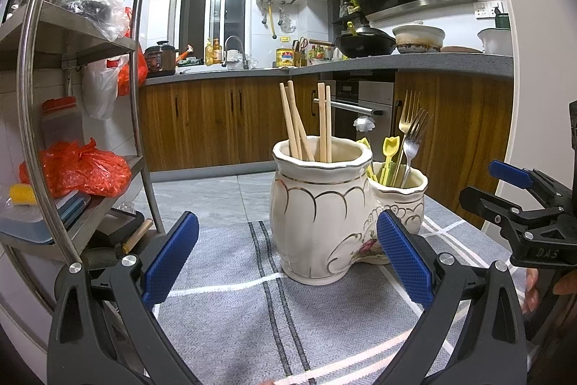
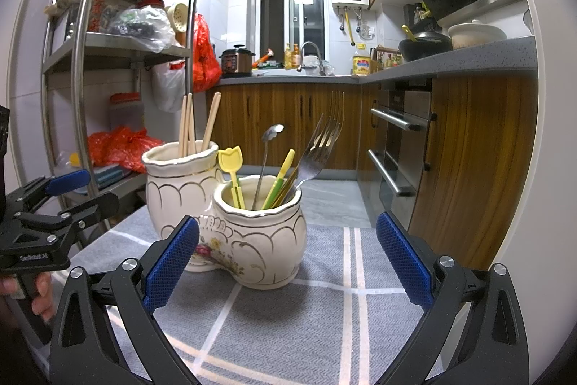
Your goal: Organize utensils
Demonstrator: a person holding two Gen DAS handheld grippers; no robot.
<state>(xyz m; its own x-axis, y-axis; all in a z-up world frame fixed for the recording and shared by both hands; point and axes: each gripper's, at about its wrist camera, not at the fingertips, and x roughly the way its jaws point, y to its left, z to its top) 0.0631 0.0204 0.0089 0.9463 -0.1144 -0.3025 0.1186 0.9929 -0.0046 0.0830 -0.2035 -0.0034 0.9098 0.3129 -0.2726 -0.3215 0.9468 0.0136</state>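
Note:
A cream ceramic double holder stands on a grey striped cloth. Its tall pot holds several wooden chopsticks. The low pot holds two forks, a small spoon and yellow-green picks. My left gripper is open just in front of the tall pot, with nothing between its blue pads. My right gripper is open in front of the low pot, also holding nothing. Each gripper shows at the edge of the other's view: the right gripper, the left gripper.
A steel shelf rack with red plastic bags stands close on the left. Wooden cabinets, an oven and a counter with pots lie behind. A person's hand holds the left gripper's handle.

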